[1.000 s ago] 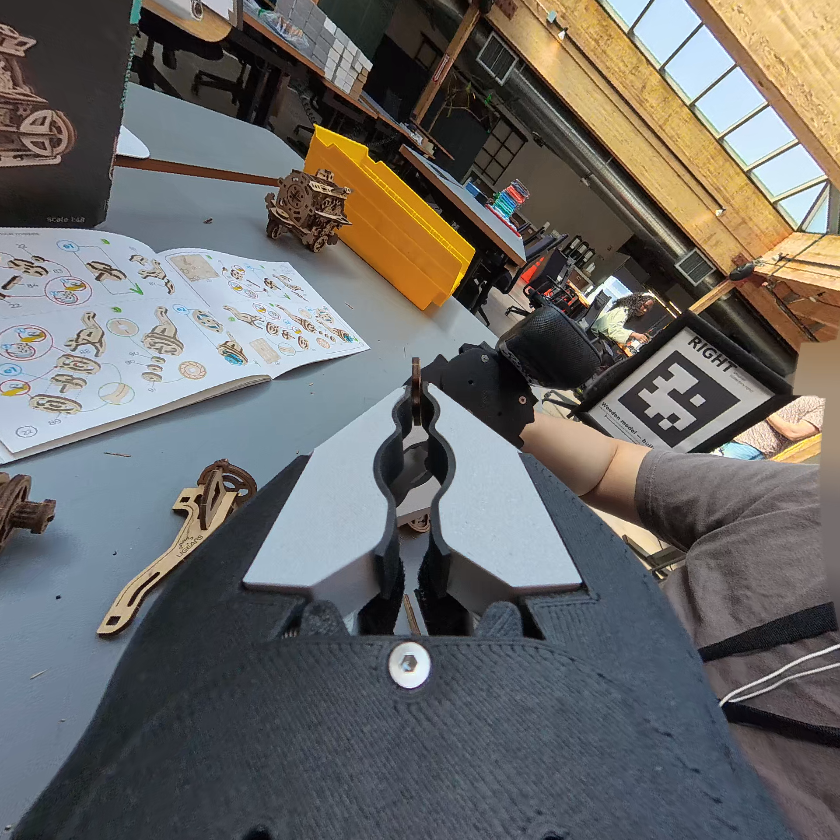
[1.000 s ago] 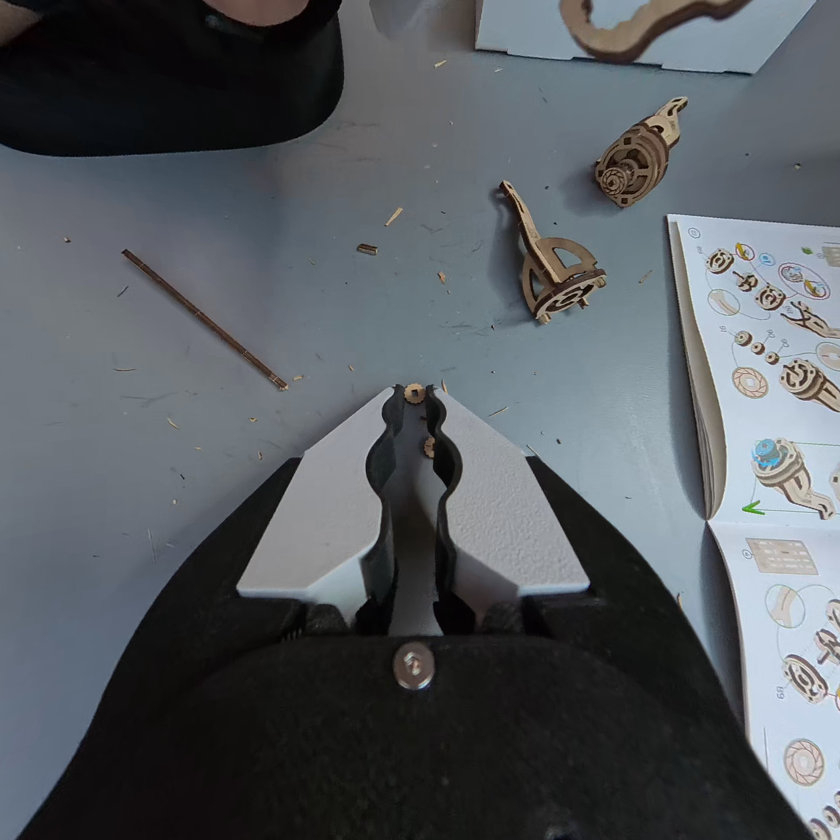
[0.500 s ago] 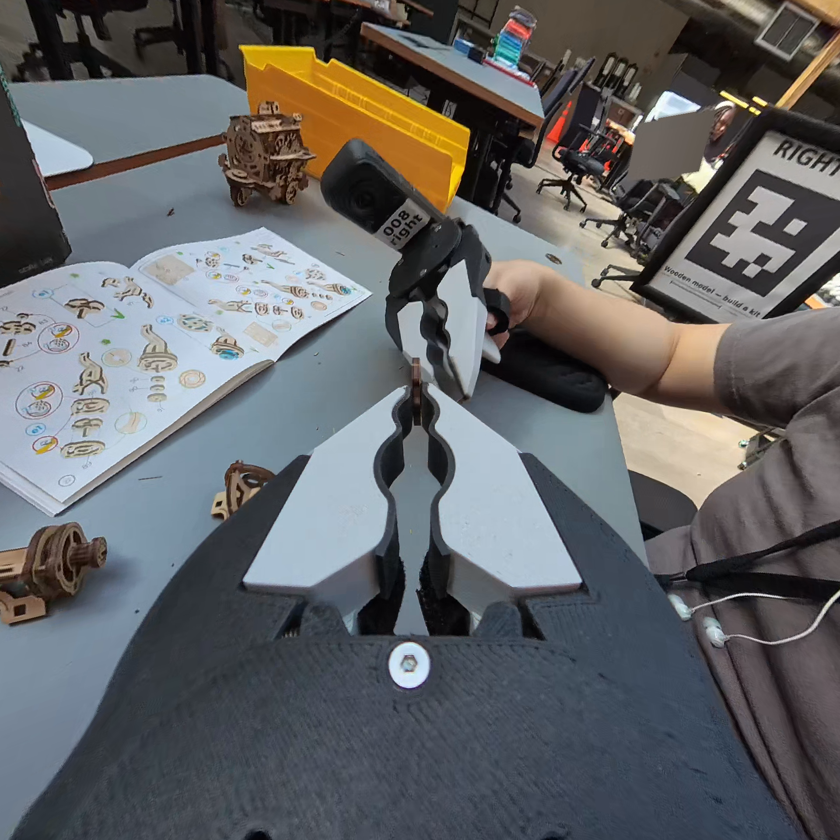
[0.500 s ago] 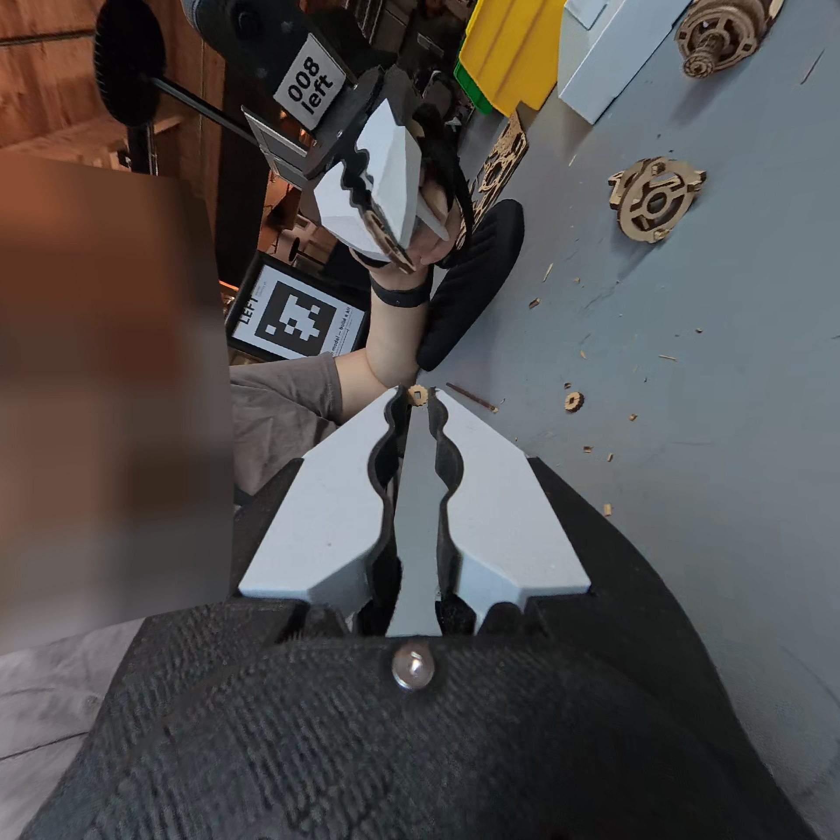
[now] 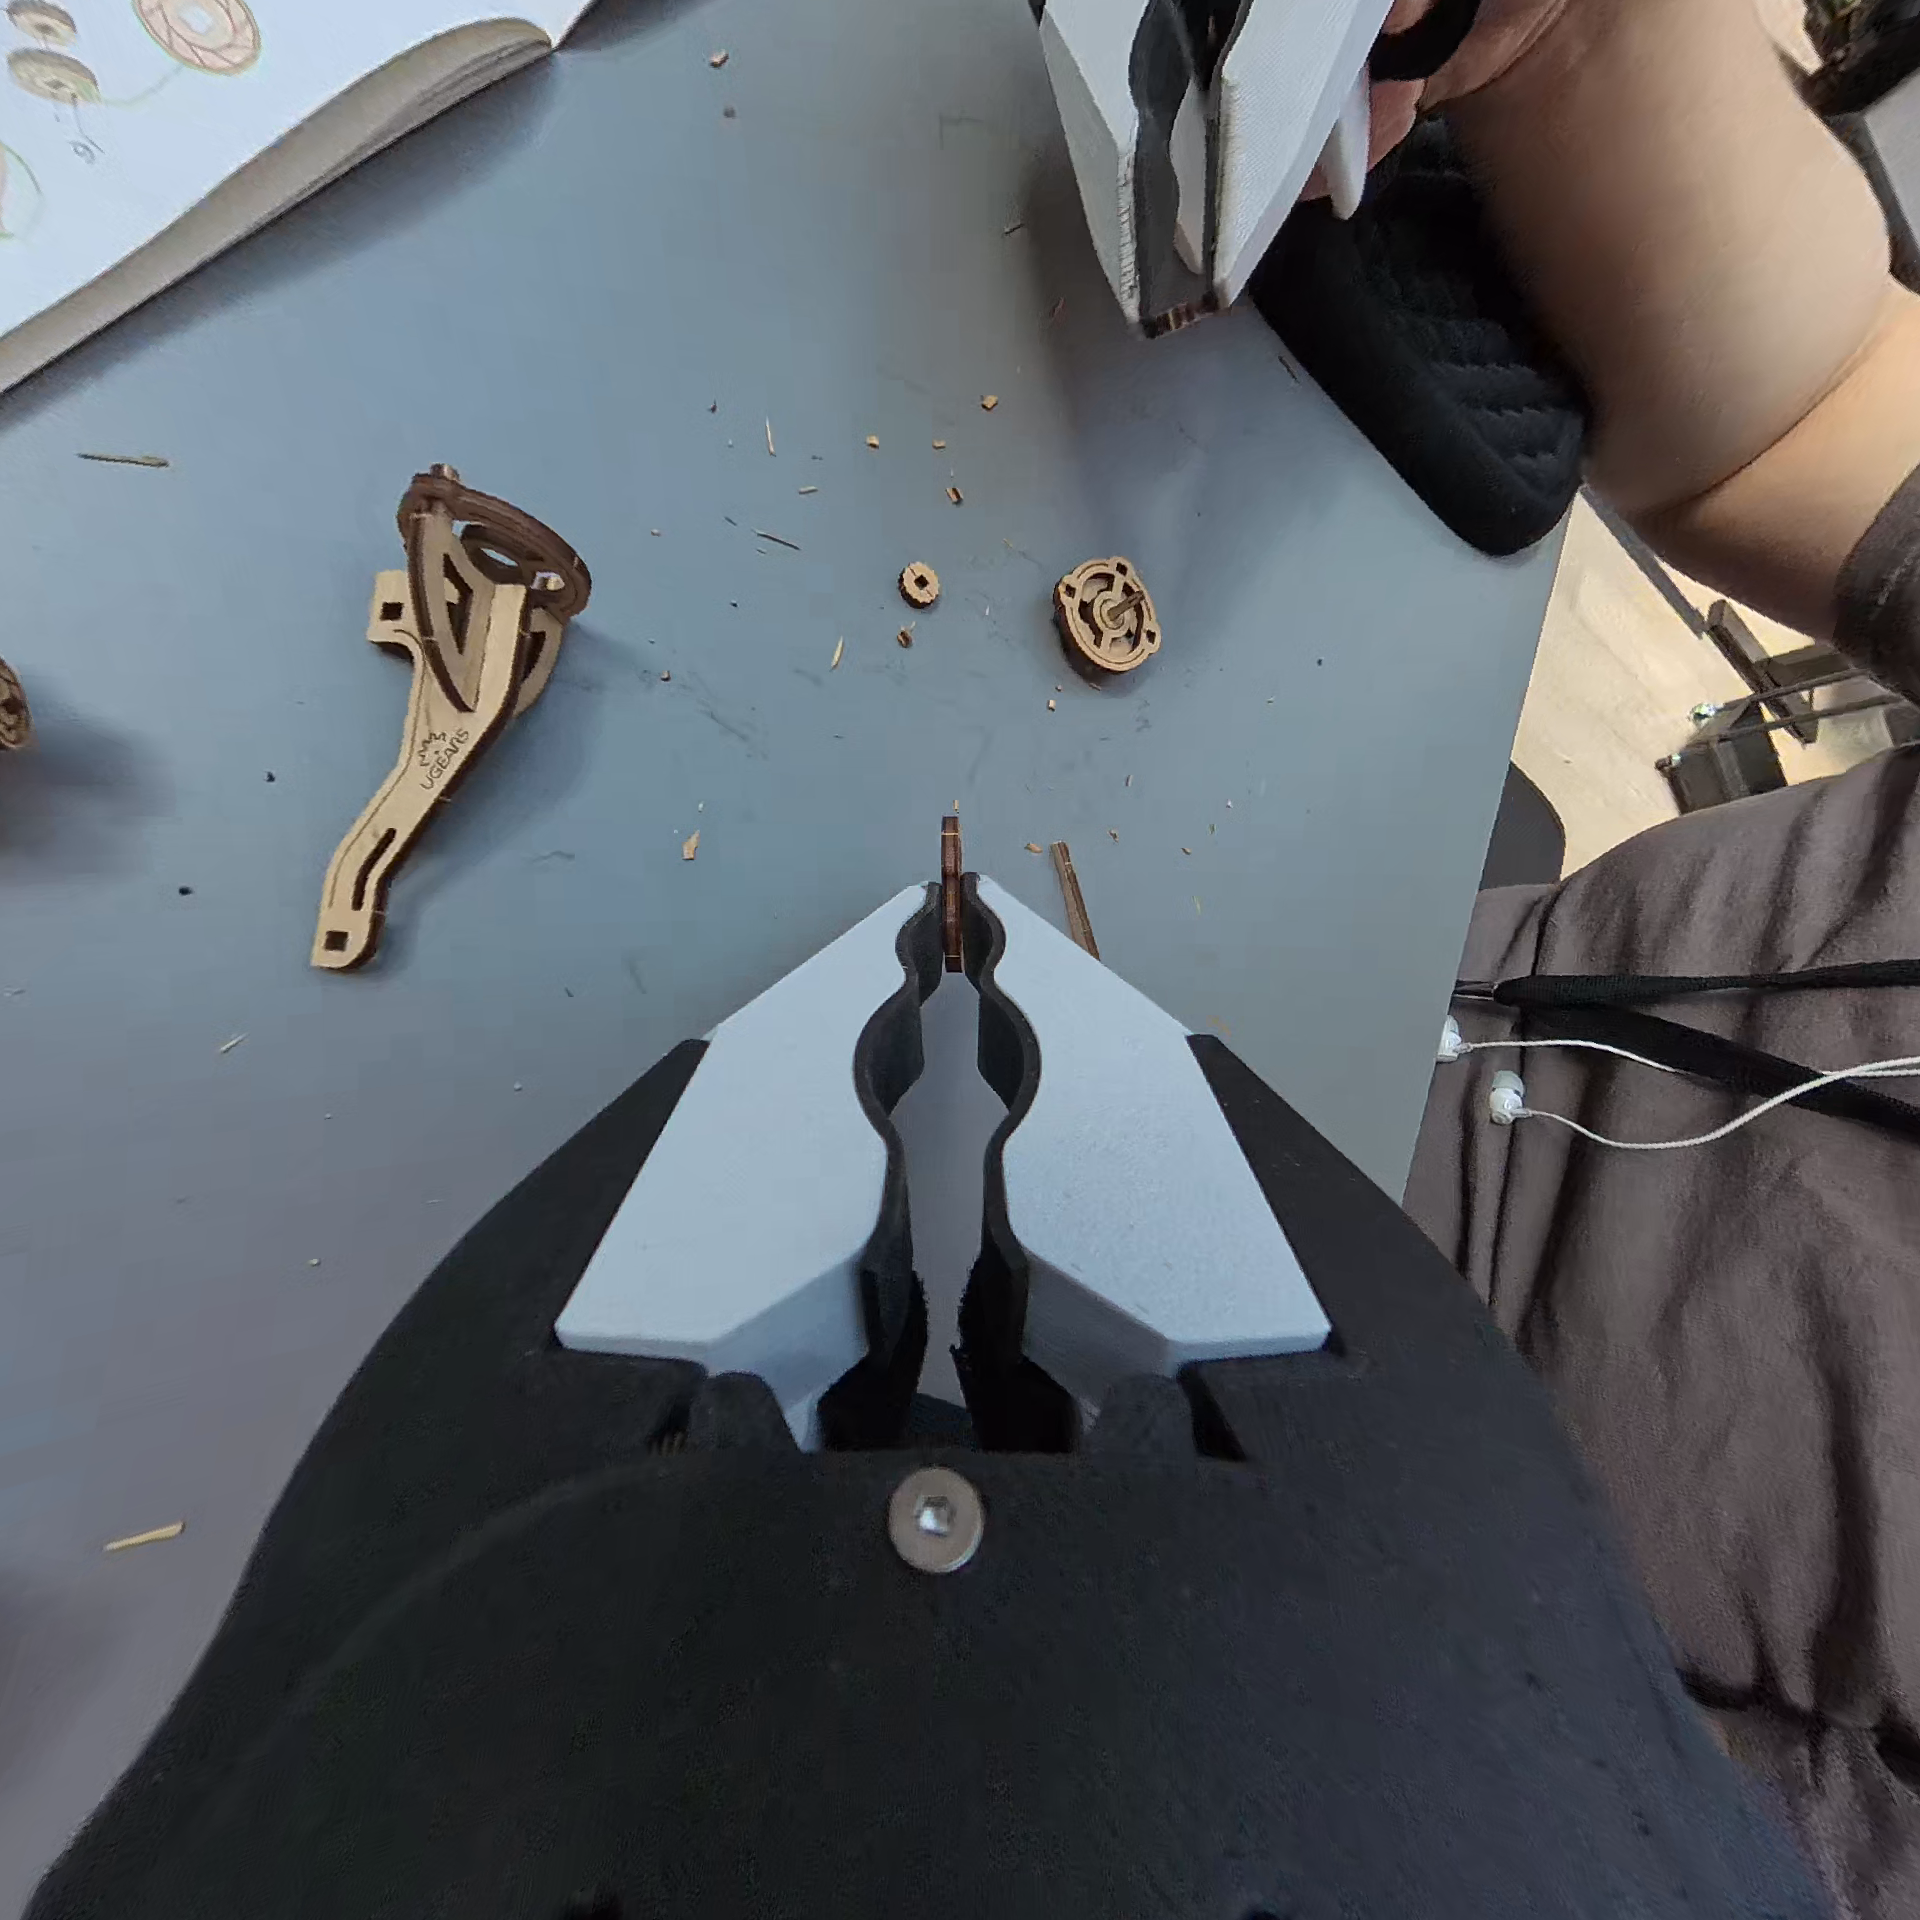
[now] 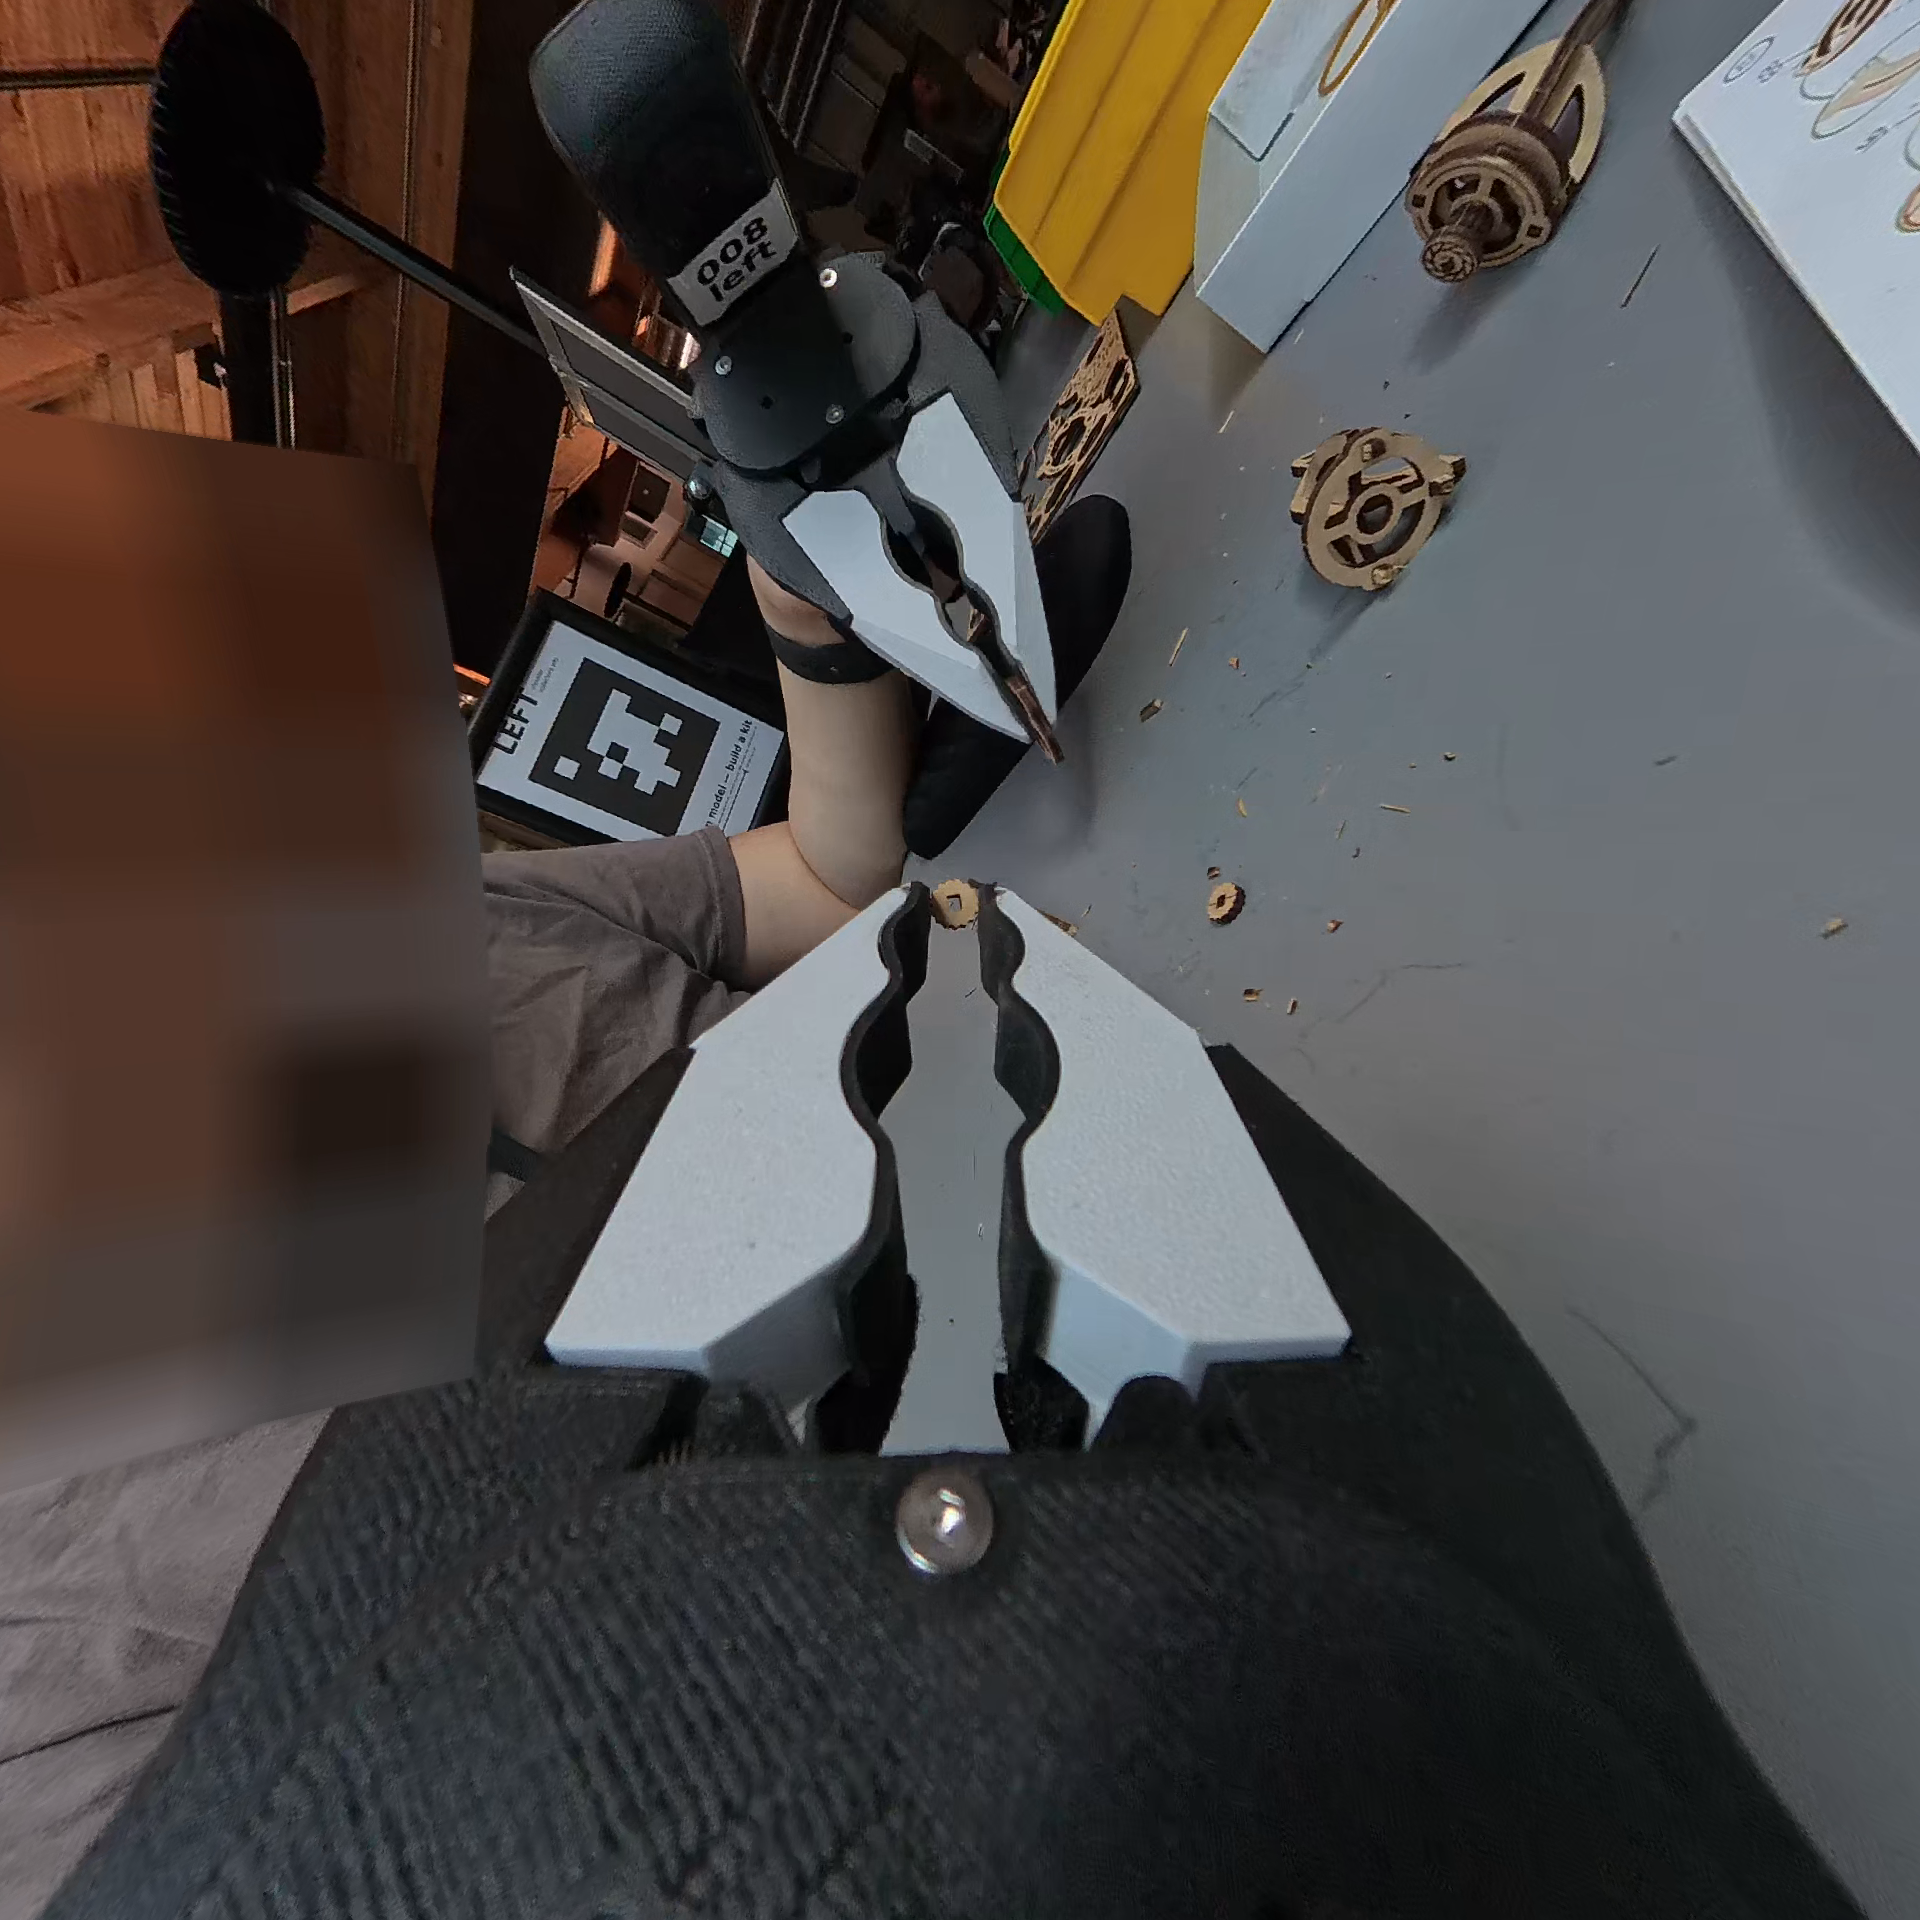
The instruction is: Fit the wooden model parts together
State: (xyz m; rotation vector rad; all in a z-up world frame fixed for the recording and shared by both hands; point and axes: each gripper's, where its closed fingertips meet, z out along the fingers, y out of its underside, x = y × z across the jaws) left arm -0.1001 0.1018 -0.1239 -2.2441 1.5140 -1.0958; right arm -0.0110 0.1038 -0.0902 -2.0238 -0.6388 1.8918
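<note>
My left gripper [image 5: 950, 902] is shut on a thin dark wooden disc [image 5: 949, 883], held edge-on above the grey table [image 5: 623, 312]. My right gripper [image 6: 952, 902] is shut on a tiny pale wooden gear [image 6: 952, 902]. Each gripper also shows in the other's view: the right gripper [image 5: 1179, 312] at the top with its gear just visible, the left gripper [image 6: 1034, 722] in the upper middle with its disc. They are apart. On the table lie a small gear washer [image 5: 920, 584], a round wooden hub [image 5: 1104, 620] and a lever-shaped wooden assembly [image 5: 447, 707].
An open instruction booklet [image 5: 156, 125] lies at the far left. A wooden stick [image 5: 1072, 896] lies by the table's front edge. A cylindrical wooden assembly [image 6: 1496, 187], a pale box [image 6: 1309, 187], a yellow bin [image 6: 1101, 145] and a black pad [image 6: 1018, 665] are further off. Wood splinters are scattered about. Left tips to right tips: about 11 cm. My right gripper's tips are some 7 cm from the small gear washer [image 5: 920, 584]. The right tips stand about 7 cm off the round wooden hub [image 5: 1104, 620].
Both grippers have tilted down toward the table with their parts still held. The right gripper has moved to the top of the left wrist view.
</note>
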